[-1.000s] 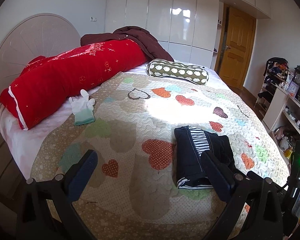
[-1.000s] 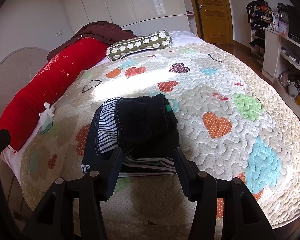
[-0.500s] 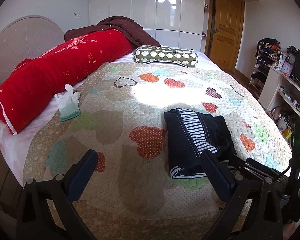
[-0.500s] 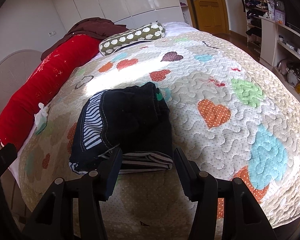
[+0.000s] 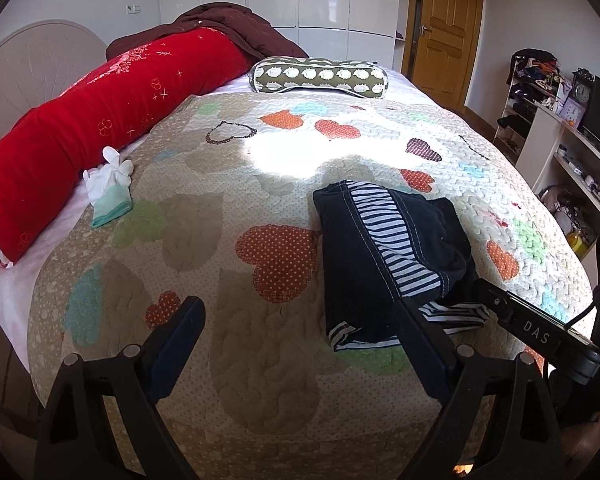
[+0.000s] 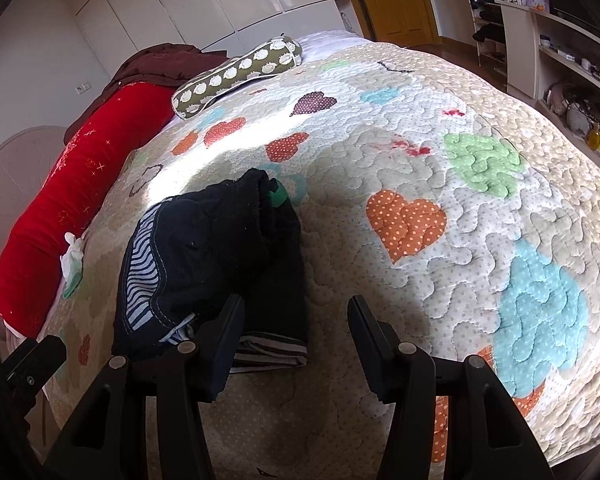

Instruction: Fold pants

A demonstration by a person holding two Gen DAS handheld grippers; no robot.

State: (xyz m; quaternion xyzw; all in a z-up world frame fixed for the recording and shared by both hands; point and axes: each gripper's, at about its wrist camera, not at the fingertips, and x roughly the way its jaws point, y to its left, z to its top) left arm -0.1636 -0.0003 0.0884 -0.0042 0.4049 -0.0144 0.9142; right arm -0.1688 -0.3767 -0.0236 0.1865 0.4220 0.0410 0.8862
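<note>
Left wrist view: left gripper point(image 5: 300, 340) is gaping wide, empty; folded dark striped-trim pants point(image 5: 384, 264) are lying ahead-right on the quilted heart bedspread point(image 5: 228, 240). Right gripper point(image 6: 294, 336) is spread apart too.

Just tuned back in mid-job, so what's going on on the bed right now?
A person holds a gripper in each hand over the quilt. The dark pants with striped lining lie in a compact folded bundle on it. The left gripper and right gripper are both open and hold nothing; the pants lie free. A glove lies beside the red bolster.
</note>
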